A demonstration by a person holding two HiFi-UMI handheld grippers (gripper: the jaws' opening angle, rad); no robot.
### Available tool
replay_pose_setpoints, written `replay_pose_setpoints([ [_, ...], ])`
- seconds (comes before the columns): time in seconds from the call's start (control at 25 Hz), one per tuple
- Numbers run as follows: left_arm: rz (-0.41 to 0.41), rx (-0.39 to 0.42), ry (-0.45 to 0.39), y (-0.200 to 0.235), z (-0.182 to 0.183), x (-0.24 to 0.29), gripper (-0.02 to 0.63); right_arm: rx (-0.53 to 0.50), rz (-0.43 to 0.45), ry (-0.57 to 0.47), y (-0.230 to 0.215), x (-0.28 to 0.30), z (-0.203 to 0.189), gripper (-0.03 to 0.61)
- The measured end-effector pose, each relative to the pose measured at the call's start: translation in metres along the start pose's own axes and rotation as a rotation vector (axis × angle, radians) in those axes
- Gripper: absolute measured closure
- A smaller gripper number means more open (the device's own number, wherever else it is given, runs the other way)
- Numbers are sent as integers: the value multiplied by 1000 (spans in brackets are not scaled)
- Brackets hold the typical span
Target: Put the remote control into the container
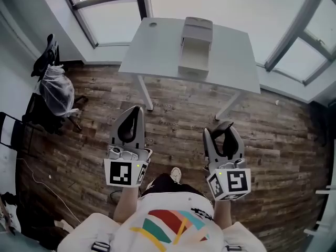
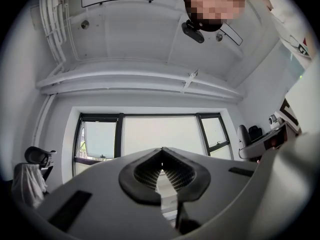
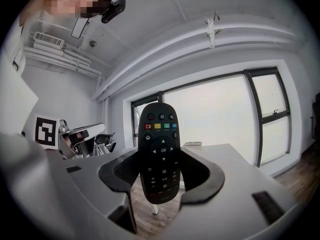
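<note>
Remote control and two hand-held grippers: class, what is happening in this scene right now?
A person stands on a wood floor, a gripper in each hand. The right gripper is shut on the black remote control, held upright between its fingers. The left gripper is shut and empty. The white container sits on the table ahead, well short of both grippers, so the remote is not yet in.

Left tongs pressed tip to tip, wide window behind, chair far left
</note>
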State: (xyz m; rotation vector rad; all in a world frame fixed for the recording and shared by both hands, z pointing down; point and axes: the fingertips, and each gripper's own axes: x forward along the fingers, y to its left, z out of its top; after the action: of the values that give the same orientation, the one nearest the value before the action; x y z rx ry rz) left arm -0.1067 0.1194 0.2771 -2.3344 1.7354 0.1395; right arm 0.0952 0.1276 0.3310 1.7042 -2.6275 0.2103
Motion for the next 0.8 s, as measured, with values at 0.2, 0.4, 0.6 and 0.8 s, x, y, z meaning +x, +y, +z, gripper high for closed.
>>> replay_pose_setpoints([
  [0.2, 11, 17, 2, 3, 4, 21, 606, 5, 7, -9, -13, 15, 7, 339],
  [0.4, 2, 21, -8, 11, -8, 49, 606, -5, -9, -27, -25, 35, 12, 339],
  [0.6, -20, 18, -48, 24, -10, 100, 606, -10, -66, -48, -52, 68, 25, 339],
  [0.8, -23, 11, -65, 48, -21, 158, 606, -16, -109, -71, -84, 118, 43, 342],
])
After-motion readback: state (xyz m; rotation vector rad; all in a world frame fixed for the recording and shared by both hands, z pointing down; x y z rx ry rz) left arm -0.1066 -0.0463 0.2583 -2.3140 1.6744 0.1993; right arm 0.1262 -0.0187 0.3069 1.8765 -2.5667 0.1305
